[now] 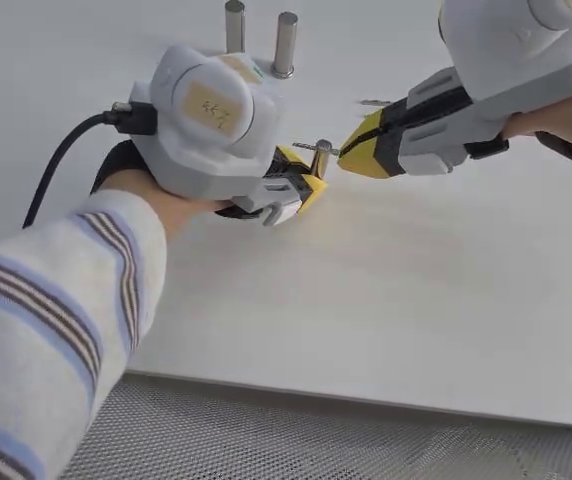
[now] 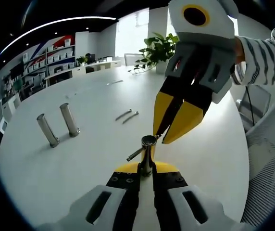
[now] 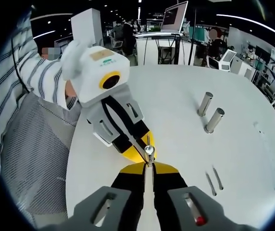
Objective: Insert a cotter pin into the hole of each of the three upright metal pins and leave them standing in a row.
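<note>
Cotter pin (image 2: 135, 155) and metal pin (image 2: 148, 153) had met just above the white table (image 1: 386, 300). The step in hand looked like the first of the three insertions, and well begun: a thin end poked out of the pin's cross-hole on the side away from the right gripper (image 1: 344, 160). The left gripper (image 1: 311, 185) had its jaws clamped on the metal pin's lower shaft, holding it roughly upright. Whether its foot touched the table I could not tell. The right gripper pointed in from three o'clock, jaws pinched together at the tip against the pin's head. They seemed to be on the cotter pin's near end, though that contact was too small to be sure of.

As I judged it, the next move called for a straight push along the hole until the cotter pin seated, then a release and setting the pin down beside the others. A skewed push could bend the thin wire or twist the pin in the left jaws.

At about eleven o'clock from the held pin stood two bare ones, the farther pin (image 1: 234, 25) and the nearer pin (image 1: 285, 45), close together. Spare cotter pins (image 2: 127, 115) lay flat on the table at about one o'clock. Nothing blocked the way, though the two gripper tips crowded each other.
</note>
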Available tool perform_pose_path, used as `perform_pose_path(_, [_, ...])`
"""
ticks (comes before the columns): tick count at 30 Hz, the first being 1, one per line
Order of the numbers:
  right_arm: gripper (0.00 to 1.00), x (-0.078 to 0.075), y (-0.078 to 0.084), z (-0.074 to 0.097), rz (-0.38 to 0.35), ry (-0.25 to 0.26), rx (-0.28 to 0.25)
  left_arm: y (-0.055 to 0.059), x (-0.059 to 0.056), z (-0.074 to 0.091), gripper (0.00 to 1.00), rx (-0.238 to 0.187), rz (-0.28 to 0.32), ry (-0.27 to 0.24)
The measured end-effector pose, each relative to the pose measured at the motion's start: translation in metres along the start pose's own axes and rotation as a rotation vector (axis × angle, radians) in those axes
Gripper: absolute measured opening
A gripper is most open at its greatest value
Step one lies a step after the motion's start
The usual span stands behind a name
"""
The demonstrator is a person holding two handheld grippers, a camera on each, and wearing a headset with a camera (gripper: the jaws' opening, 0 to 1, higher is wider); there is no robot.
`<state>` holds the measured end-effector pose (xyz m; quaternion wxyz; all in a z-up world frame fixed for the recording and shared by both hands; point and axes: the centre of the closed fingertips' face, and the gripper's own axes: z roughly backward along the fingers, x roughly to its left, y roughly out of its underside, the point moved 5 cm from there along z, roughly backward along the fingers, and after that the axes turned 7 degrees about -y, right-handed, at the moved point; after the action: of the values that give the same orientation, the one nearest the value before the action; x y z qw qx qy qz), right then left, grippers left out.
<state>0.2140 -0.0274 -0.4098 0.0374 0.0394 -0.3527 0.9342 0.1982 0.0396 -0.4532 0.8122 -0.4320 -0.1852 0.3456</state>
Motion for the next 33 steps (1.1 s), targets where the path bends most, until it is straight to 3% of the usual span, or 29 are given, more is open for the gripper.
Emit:
perform_pose_path(3, [0.03, -0.001, 0.001, 0.000, -0.001, 0.007, -0.002, 0.001, 0.001, 0.001, 0.06, 0.004, 0.016, 0.007])
perform_pose_path(7, [0.06, 0.001, 0.000, 0.002, -0.011, 0.018, -0.016, 0.001, 0.004, 0.004, 0.15, 0.006, 0.014, -0.006])
perform_pose_path(9, [0.08, 0.001, 0.000, 0.003, -0.017, 0.025, -0.021, 0.000, 0.000, 0.008, 0.18, -0.003, 0.054, 0.046])
perform_pose_path(12, [0.10, 0.002, -0.001, 0.005, -0.029, 0.035, -0.036, -0.002, 0.000, 0.018, 0.24, -0.018, 0.017, 0.052])
perform_pose_path(16, [0.13, 0.005, -0.003, 0.005, -0.055, 0.037, -0.061, -0.003, 0.003, 0.028, 0.47, -0.034, 0.009, 0.064])
perform_pose_path(18, [0.14, 0.007, -0.003, 0.006, -0.057, 0.041, -0.064, -0.008, 0.004, 0.035, 0.54, -0.079, 0.048, 0.066])
perform_pose_path(23, [0.14, 0.007, -0.003, 0.006, -0.067, 0.046, -0.068, -0.016, 0.008, 0.052, 0.65, -0.121, 0.058, 0.072])
perform_pose_path(26, [0.14, 0.006, -0.004, 0.003, -0.074, 0.051, -0.072, -0.022, 0.007, 0.063, 0.71, -0.178, 0.071, 0.102])
perform_pose_path(30, [0.14, 0.008, -0.006, -0.001, -0.076, 0.049, -0.072, -0.023, 0.004, 0.072, 0.91, -0.194, 0.086, 0.119])
perform_pose_path(33, [0.14, 0.007, -0.007, -0.004, -0.080, 0.049, -0.069, -0.022, -0.003, 0.076, 0.99, -0.176, 0.071, 0.138])
